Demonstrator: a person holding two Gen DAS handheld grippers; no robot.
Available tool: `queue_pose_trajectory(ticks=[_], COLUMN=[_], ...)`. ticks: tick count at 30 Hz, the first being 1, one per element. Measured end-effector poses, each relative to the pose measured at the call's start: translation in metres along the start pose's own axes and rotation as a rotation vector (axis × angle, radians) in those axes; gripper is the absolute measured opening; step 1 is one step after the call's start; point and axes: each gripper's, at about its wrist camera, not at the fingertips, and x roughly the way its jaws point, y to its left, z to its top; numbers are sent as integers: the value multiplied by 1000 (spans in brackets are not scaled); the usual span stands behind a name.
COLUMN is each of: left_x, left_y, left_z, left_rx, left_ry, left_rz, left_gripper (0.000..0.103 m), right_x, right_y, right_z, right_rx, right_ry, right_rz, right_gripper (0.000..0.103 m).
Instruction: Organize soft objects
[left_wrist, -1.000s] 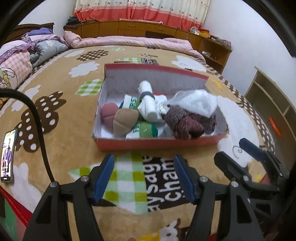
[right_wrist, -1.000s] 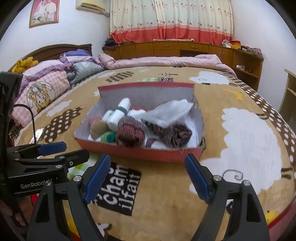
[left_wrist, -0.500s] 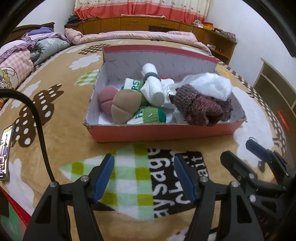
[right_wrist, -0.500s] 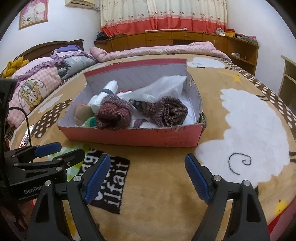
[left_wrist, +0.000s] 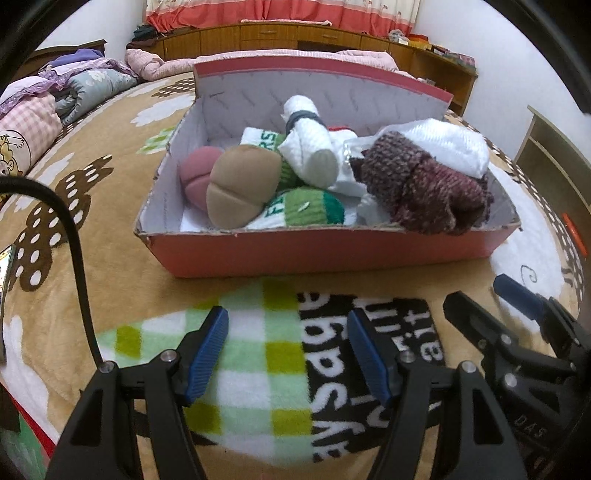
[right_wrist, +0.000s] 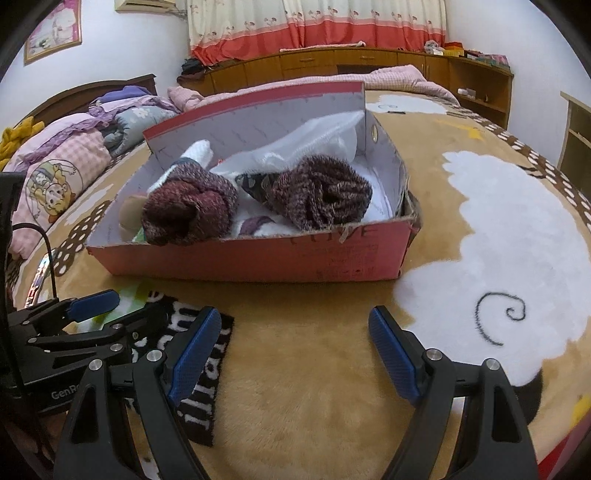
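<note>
A red cardboard box (left_wrist: 325, 254) sits on the bed's brown blanket (right_wrist: 314, 387) and serves as the landmark. Inside it, at the left end, lie a pink sock ball (left_wrist: 197, 177) and a tan sock ball (left_wrist: 240, 192) touching each other. Just right of them is a green-and-white sock roll (left_wrist: 306, 212), with a rolled white sock (left_wrist: 312, 147) resting on top. At the box's right end lie a maroon knit sock bundle (left_wrist: 424, 192) and a white cloth (left_wrist: 450, 144) behind it. From the right wrist view a second maroon knit bundle (right_wrist: 190, 205) shows near the box's front wall.

The left gripper (left_wrist: 288, 349) hangs in front of the box over the blanket, fingers spread, nothing between them. The right gripper (right_wrist: 295, 354) is also in front of the box, fingers spread wide and empty.
</note>
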Motion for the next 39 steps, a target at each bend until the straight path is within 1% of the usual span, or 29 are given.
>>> queue_pose_trajectory(ticks=[9, 29, 39], left_x=[6, 9, 11], left_y=[4, 4, 2], left_z=[3, 1, 1], left_rx=[-4, -16, -19], left_ry=[-7, 1, 0], left_rz=[4, 6, 18], left_gripper=[72, 73, 74], right_x=[6, 8, 8], right_y=[-1, -1, -1], right_z=[-3, -4, -4], right_rx=[9, 7, 5], right_ry=[15, 15, 16], right_rz=[0, -4, -5], right_gripper=[84, 84, 84])
